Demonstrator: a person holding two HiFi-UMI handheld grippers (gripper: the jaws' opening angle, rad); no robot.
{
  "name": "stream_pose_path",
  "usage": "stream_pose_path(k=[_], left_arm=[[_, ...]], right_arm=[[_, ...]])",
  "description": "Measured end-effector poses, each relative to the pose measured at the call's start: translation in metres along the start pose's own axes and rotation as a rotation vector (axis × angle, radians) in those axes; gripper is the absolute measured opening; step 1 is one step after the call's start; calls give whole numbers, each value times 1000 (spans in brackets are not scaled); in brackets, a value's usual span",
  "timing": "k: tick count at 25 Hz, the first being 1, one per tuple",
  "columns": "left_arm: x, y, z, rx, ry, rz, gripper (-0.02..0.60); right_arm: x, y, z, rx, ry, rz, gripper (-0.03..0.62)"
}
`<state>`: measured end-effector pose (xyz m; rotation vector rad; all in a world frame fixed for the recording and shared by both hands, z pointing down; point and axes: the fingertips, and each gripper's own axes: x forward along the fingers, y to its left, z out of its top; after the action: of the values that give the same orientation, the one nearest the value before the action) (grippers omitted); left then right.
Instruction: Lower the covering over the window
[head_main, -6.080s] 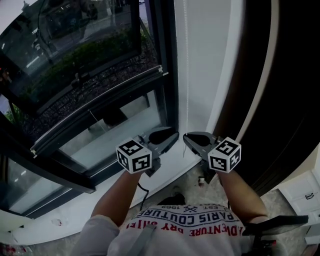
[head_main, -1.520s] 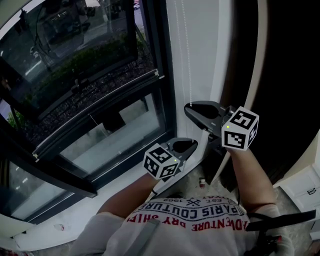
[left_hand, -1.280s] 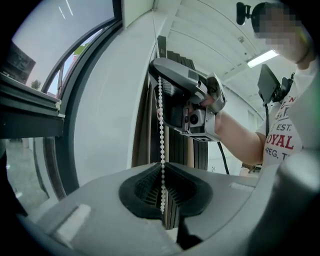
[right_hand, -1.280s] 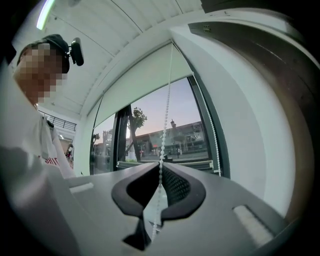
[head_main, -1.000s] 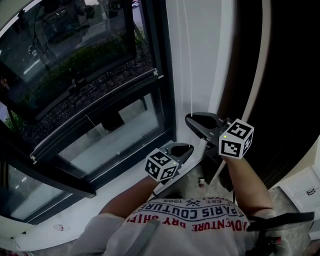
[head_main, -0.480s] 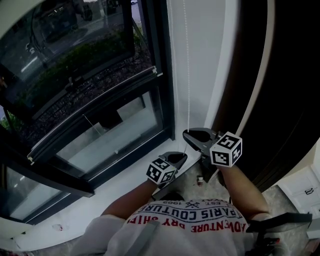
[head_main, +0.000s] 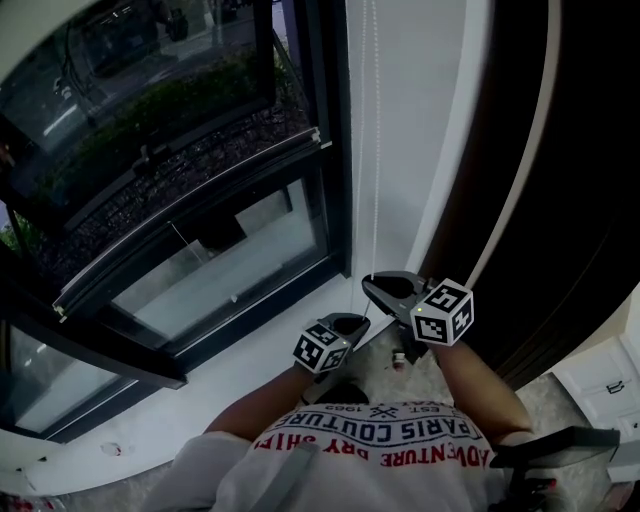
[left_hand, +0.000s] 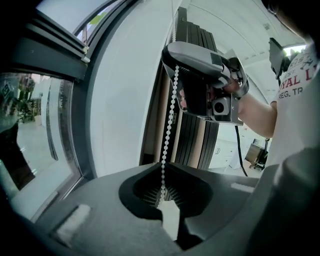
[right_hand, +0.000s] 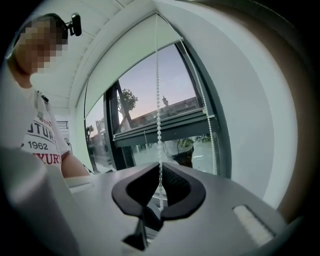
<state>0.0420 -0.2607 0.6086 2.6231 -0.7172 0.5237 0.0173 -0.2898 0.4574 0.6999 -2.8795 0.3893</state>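
A white bead chain (head_main: 376, 180) hangs down the white wall strip beside the dark-framed window (head_main: 200, 200). My right gripper (head_main: 368, 286) is shut on the chain, which runs down between its pads (right_hand: 159, 197). Just below and to its left, my left gripper (head_main: 358, 322) is also shut on the chain (left_hand: 169, 125), with the beads entering its jaws (left_hand: 162, 196). In the left gripper view the right gripper (left_hand: 200, 60) sits directly above on the same strand. A white blind (right_hand: 130, 55) covers the top of the window in the right gripper view.
A white sill (head_main: 250, 345) runs under the window. A dark panel with a pale edge (head_main: 560, 180) stands to the right, with a white cabinet (head_main: 610, 375) low at the right. A second chain strand (right_hand: 212, 125) hangs near the frame.
Both grippers have come down along the wall, still closed on the chain. The right one dropped from well above the left to just above it near the sill.
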Motion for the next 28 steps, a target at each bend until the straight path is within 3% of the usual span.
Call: stream_pose_path(k=[6,10,12,18,23,28], left_arm=[[-5,10,-15,-6,0,20,17],[-13,15,-10,86,-5,84,25],[-22,18,3,94,-37,98,45],[-63,17,73,103,-185,108,54],[-106,9,162,125,-349,72,55],[-122,-12,221,231,-334,10,71]], right_arm=[[6,3,-15,15,20,4,18],[7,-1,-15,16,15,-9,18],[7,-3,-15,19,12,-17,18],[2,-8,-12,35,0,-33,18],[2,-8,-12,48,-12,-29,18],[3,-4,-10,51,-22,-24,18]])
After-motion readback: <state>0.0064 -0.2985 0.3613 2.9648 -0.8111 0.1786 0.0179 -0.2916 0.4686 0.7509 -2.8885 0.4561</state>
